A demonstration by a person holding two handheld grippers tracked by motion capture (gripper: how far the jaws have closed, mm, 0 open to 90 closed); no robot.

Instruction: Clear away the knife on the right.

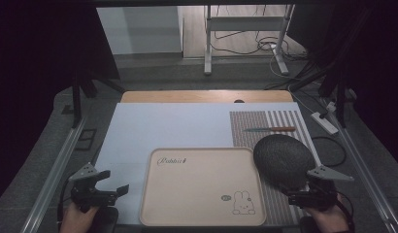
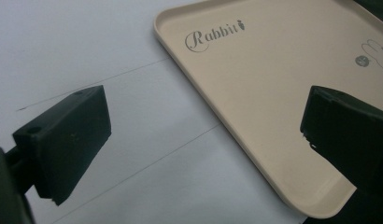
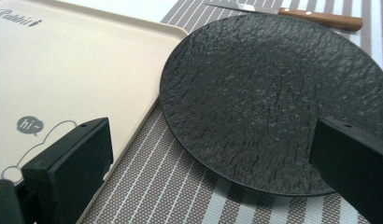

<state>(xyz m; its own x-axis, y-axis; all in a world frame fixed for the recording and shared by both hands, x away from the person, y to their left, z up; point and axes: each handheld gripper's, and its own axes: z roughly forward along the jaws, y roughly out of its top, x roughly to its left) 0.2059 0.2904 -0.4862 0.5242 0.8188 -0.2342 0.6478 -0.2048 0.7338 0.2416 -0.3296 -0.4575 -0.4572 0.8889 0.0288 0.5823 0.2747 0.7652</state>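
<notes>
So there's a beige tray (image 1: 203, 187) sitting front and centre on the table, long side facing the person. It has "Rabbit" written in script near its far left corner and a little bunny drawing with a "hi~" speech bubble near the near right corner. Nothing on it, just the bare surface with a low raised rim.

Right next to it on the right is a round black plate (image 1: 283, 160) with a rough, slate-like texture. It lies on a grey and white striped placemat (image 1: 265, 121), and in the right gripper view its edge sits just beside the tray's right rim, slightly overlapping the corner as far as I can tell. Beyond the plate, also on the placemat, lies a knife (image 1: 270, 129) with a wooden handle, blade pointing left.

The tray itself rests on a pale white sheet (image 1: 163, 126) that covers most of the tabletop.

Left gripper (image 1: 114, 187) is low at the tray's near left corner, jaws spread wide apart with nothing between them; its own view shows the tray's rim running between the two black jaws. Right gripper (image 1: 294, 194) sits at the near edge of the plate, jaws also wide apart and not clamping anything, plate between them but untouched
</notes>
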